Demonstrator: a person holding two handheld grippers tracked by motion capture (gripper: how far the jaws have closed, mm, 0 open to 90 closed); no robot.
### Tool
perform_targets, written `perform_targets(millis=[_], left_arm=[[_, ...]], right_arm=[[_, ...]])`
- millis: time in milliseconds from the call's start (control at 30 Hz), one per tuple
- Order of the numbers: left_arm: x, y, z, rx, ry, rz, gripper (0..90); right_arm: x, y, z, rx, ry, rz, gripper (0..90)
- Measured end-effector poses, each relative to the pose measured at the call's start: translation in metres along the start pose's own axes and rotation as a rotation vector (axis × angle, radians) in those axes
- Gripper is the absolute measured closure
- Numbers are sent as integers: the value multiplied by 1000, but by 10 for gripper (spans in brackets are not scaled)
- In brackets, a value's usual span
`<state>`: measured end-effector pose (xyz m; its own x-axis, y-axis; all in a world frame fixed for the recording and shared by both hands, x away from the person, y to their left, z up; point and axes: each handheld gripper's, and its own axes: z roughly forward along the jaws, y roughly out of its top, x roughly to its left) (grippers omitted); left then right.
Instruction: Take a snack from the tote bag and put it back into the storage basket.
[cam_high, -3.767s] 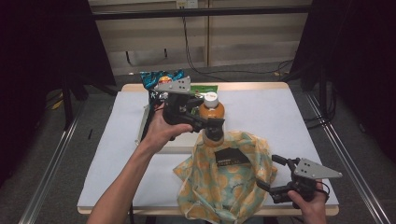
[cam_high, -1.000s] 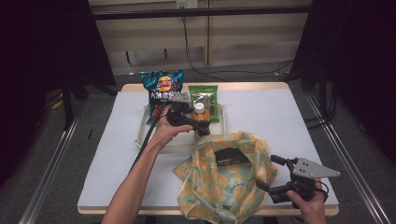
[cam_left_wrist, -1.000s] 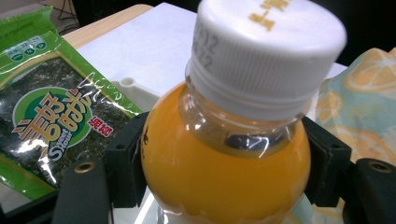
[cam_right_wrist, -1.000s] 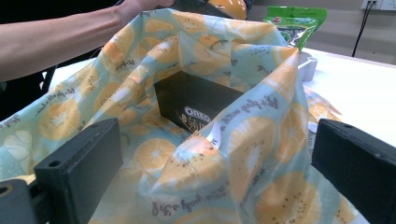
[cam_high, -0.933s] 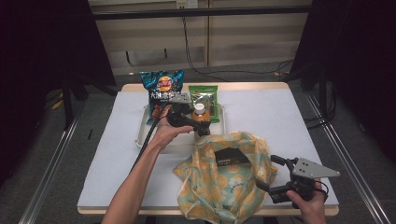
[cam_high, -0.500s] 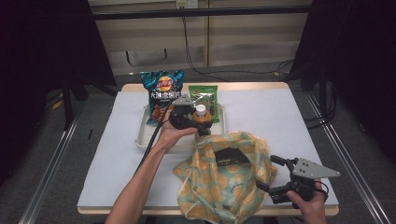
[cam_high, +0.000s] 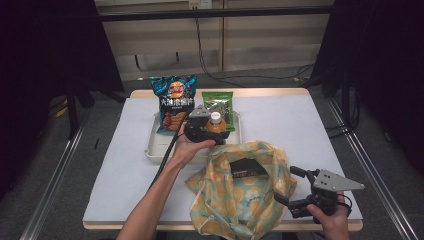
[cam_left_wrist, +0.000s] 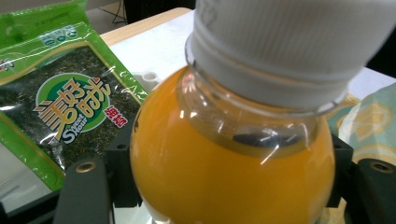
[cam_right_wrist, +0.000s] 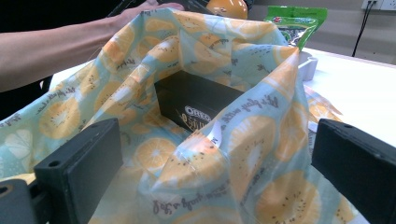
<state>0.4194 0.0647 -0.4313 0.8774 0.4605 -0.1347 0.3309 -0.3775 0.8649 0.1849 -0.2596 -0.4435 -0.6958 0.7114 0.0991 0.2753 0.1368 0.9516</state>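
Orange juice fills the bottle (cam_high: 215, 124) that our left claw (cam_high: 206, 130) clamps by the shoulder, left forearm stretched forward over the white tray (cam_high: 155, 145). Our right claw (cam_high: 295, 189) rests released near the tabletop's (cam_high: 280, 115) front edge, jaws spread beside the citrus-print bag (cam_high: 235, 200). Its own view reveals a black Oreo box (cam_right_wrist: 196, 105) inside. The left claw's view shows the seaweed packet (cam_left_wrist: 56, 102) just behind the bottle. Bare tabletop lies to the right.

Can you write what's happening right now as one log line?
left gripper: shut on juice bottle over tray | right gripper: open beside bag
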Motion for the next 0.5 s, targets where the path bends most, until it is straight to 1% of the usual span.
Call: perform_targets(millis=[133, 200, 267, 400, 433, 500], left_arm=[[6, 2, -1, 16, -37, 7, 301], [10, 5, -1, 22, -63, 19, 301], [12, 7, -2, 16, -83, 31, 301], [18, 14, -4, -3, -141, 49, 301], [19, 16, -4, -4, -150, 58, 301], [21, 20, -3, -7, -187, 84, 301]], right_arm=[[0, 0, 0, -1, 0, -2, 8], [0, 0, 0, -1, 2, 0, 8], [-1, 0, 0, 2, 2, -5, 8], [-1, 0, 0, 5, 2, -5, 8], [-1, 0, 0, 4, 1, -3, 8], [-1, 0, 0, 5, 3, -4, 8]])
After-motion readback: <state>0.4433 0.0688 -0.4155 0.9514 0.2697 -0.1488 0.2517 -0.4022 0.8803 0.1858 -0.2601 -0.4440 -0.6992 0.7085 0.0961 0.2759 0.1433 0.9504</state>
